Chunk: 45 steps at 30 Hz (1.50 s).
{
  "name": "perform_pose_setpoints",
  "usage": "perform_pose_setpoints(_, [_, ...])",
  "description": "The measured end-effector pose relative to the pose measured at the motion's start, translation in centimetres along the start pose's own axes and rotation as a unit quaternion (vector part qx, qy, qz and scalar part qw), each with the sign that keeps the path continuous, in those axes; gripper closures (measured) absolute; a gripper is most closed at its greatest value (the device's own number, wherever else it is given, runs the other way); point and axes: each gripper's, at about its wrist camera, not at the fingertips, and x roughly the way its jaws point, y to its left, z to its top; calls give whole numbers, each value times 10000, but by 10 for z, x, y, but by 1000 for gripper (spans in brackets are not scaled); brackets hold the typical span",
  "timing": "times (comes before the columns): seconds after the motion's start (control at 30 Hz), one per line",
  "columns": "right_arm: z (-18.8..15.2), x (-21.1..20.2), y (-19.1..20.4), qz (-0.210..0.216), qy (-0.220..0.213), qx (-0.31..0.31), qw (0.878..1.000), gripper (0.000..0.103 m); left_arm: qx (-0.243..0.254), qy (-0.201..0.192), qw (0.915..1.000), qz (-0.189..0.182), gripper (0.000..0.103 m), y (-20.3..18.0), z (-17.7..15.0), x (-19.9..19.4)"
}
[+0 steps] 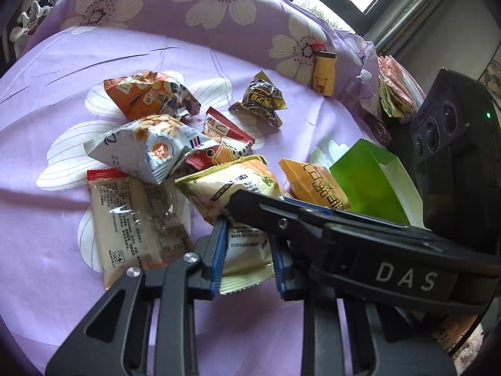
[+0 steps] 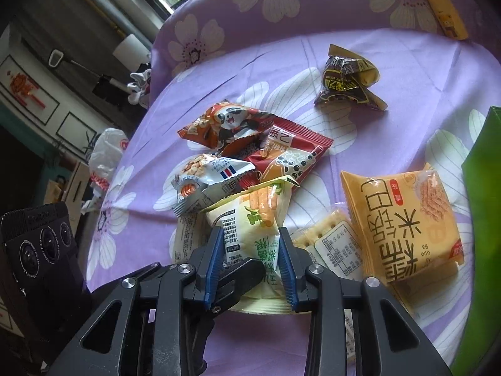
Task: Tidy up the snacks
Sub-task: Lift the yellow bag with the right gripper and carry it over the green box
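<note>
Both grippers, left gripper (image 1: 249,247) and right gripper (image 2: 252,258), clamp the cream-green snack packet (image 2: 250,219), its long axis running bottom-to-top, lower centre.

Left claw (image 1: 247,250) pinches cream snack packet (image 1: 244,250); right claw (image 1: 250,205) crosses above.

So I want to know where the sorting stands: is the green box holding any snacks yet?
Cannot tell. The green box stands open-topped beside the pile, but neither view shows its inside.
</note>
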Motion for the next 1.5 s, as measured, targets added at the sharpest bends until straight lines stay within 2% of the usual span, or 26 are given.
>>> perform_pose_setpoints(0.33, [-18,-58,15,-85,-648,-30,9979,66,535,-309,9979,-216,79,-40,-4,-35])
perform_pose_setpoints(0.73, [-31,-106,6,-72,-1191,10,9929,66,1005,-544,9931,-247,80,-88,-9,-51])
perform_pose_setpoints(1.17, [-32,-149,-31,-117,-1586,290,9868,66,1329,-609,9883,-437,80,-141,-2,-37])
perform_pose_setpoints(1.5, [-36,-180,-76,-287,-1870,773,9789,66,1616,-371,9834,-740,80,-187,2,-6])
